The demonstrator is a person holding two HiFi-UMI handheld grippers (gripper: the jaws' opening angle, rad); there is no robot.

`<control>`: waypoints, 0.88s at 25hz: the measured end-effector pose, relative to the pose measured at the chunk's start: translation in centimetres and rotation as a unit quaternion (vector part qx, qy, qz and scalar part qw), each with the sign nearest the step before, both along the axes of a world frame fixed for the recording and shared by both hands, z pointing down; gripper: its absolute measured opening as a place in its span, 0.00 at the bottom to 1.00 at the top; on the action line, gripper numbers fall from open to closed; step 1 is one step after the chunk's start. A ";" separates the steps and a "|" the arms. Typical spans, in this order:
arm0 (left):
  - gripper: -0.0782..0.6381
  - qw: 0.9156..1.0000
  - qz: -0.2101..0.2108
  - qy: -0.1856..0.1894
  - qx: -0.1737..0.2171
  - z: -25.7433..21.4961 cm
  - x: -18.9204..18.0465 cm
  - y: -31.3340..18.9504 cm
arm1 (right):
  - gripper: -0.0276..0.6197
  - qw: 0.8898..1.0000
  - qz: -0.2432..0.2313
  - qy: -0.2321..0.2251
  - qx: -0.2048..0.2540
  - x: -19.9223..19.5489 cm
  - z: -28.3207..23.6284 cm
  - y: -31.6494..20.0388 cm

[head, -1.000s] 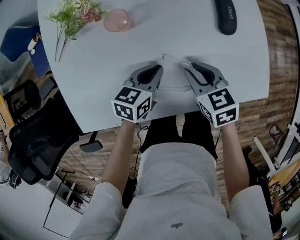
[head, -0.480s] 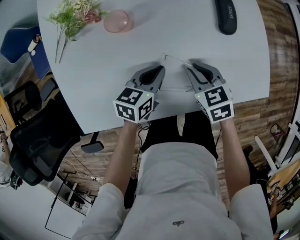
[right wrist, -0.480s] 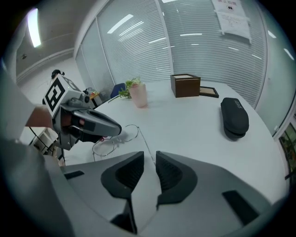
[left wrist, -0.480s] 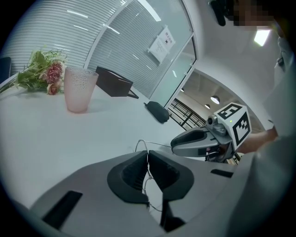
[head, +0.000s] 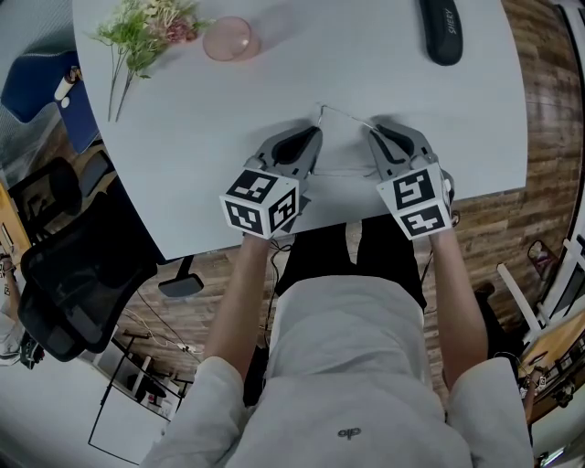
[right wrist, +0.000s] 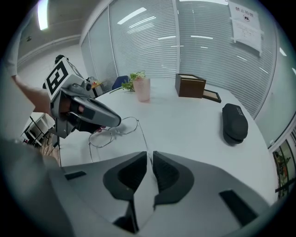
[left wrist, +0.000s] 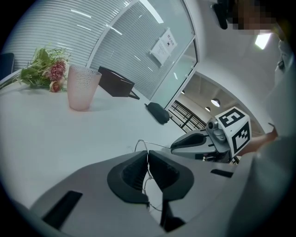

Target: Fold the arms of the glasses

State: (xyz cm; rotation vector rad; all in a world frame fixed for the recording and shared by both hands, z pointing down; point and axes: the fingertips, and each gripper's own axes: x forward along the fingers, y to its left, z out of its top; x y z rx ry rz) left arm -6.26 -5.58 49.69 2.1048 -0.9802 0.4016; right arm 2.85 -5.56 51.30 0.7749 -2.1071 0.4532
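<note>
Thin wire-framed glasses [head: 343, 116] stand on the white table [head: 274, 87] between my two grippers. My left gripper [head: 314, 134] is shut on the wire front of the glasses [left wrist: 141, 144], near a lens rim. My right gripper [head: 374, 131] points steeply down at the other side. In the right gripper view one arm of the glasses [right wrist: 141, 136] runs into the narrow gap of the right gripper [right wrist: 150, 156], whose jaws are closing, the pads not visibly pressing on it. The lenses [right wrist: 108, 134] sit by the left gripper [right wrist: 118, 121].
A pink cup [head: 227, 38] and a flower sprig [head: 146, 23] lie at the table's far left, a black glasses case [head: 441, 32] at the far right. A brown box [right wrist: 189, 85] stands at the back. A black chair [head: 64, 274] is left of the table's near edge.
My right gripper has sunk a little and rolled, and its jaws have narrowed round the glasses arm. The left gripper and the glasses front have stayed put.
</note>
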 end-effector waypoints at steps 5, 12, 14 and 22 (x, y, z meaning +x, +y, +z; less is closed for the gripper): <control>0.15 1.000 -0.003 0.005 -0.002 -0.1 0.1 0.2 | 0.10 1.000 0.002 -0.006 -0.007 -0.2 -0.1 0.5; 0.15 1.000 -0.009 0.017 -0.009 -0.1 0.0 0.3 | 0.09 0.999 0.004 -0.031 -0.032 -0.9 -0.1 1.7; 0.15 1.000 -0.009 0.020 -0.011 -0.1 0.0 0.3 | 0.08 0.998 0.006 -0.043 -0.043 -1.3 -0.1 2.1; 0.15 1.000 -0.010 0.027 -0.012 -0.1 0.1 0.1 | 0.08 0.995 -0.003 -0.067 -0.067 -2.5 0.2 3.2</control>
